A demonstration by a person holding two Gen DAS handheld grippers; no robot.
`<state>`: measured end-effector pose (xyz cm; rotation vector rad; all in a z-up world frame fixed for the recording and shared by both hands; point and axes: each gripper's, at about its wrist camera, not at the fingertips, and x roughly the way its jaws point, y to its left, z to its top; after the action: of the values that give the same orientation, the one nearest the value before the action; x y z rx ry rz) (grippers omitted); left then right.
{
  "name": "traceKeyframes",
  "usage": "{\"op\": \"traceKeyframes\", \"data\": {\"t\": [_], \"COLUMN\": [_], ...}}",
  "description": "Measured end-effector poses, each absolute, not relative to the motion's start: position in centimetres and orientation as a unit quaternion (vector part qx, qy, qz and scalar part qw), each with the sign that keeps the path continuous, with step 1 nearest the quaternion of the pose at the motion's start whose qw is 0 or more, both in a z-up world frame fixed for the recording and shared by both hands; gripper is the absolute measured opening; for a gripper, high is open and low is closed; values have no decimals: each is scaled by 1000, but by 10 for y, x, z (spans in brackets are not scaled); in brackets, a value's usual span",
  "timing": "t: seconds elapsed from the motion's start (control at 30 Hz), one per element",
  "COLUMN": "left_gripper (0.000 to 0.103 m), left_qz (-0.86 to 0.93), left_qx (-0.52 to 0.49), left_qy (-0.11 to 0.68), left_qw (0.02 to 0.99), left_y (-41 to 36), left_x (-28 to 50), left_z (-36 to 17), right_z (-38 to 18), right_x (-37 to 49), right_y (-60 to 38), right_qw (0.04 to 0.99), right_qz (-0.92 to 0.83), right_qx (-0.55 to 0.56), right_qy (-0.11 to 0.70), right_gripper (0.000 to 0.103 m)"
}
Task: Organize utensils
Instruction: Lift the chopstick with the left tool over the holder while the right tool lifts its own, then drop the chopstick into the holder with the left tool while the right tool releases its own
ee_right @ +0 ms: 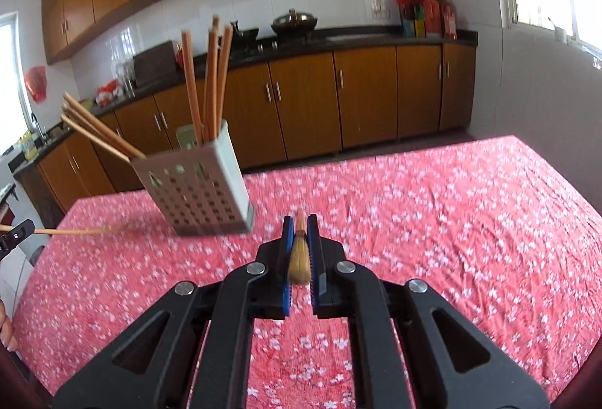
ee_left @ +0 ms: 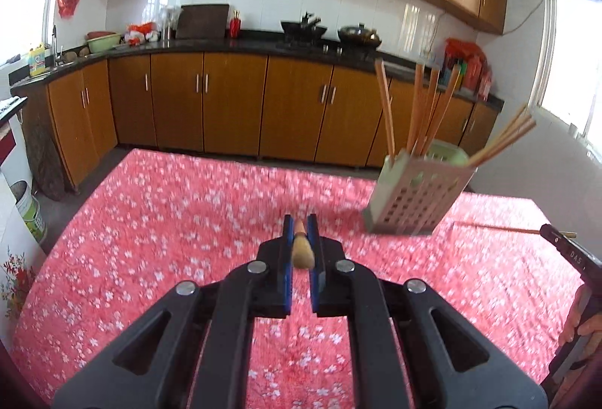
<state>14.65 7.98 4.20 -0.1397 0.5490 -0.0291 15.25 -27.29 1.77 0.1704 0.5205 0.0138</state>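
Now carrying one chopstick (ee_left: 303, 244) in the closed left tongs (ee_left: 300, 226) and another (ee_right: 300, 246) in the closed right tongs (ee_right: 300, 226), needing tip-first lowering into the holder (ee_right: 199, 190) near the worktop's (ee_right: 451, 213) far edge.

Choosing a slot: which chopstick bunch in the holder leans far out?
The low bunch slanting over the holder's left edge in the right wrist view; the tall bunch stands nearly upright.

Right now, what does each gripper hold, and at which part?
Each holds one chopstick near its end: left gripper on chopstick, right gripper on chopstick.
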Motion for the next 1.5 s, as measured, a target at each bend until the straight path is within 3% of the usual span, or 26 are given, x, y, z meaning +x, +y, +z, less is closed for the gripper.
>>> {"op": "traceKeyframes", "data": {"t": [0.4, 1.07, 1.5], "left_gripper": [8, 8, 8], "left_qz": [-17, -125, -103], "left_qx": [-77, -72, -86], "left_qy": [233, 135, 76], "left_qw": [969, 980, 988], "left_y": [76, 4, -19], "left_x": [148, 151, 202], "left_z": [73, 169, 198], "right_z": [37, 137, 155], "right_x": [151, 150, 185], "right_y": [-270, -233, -231], "right_qw": [972, 989, 992], "right_qz": [17, 94, 72], "right_qx": [87, 82, 99], "right_qy": [216, 78, 23], "right_gripper": [8, 8, 8]}}
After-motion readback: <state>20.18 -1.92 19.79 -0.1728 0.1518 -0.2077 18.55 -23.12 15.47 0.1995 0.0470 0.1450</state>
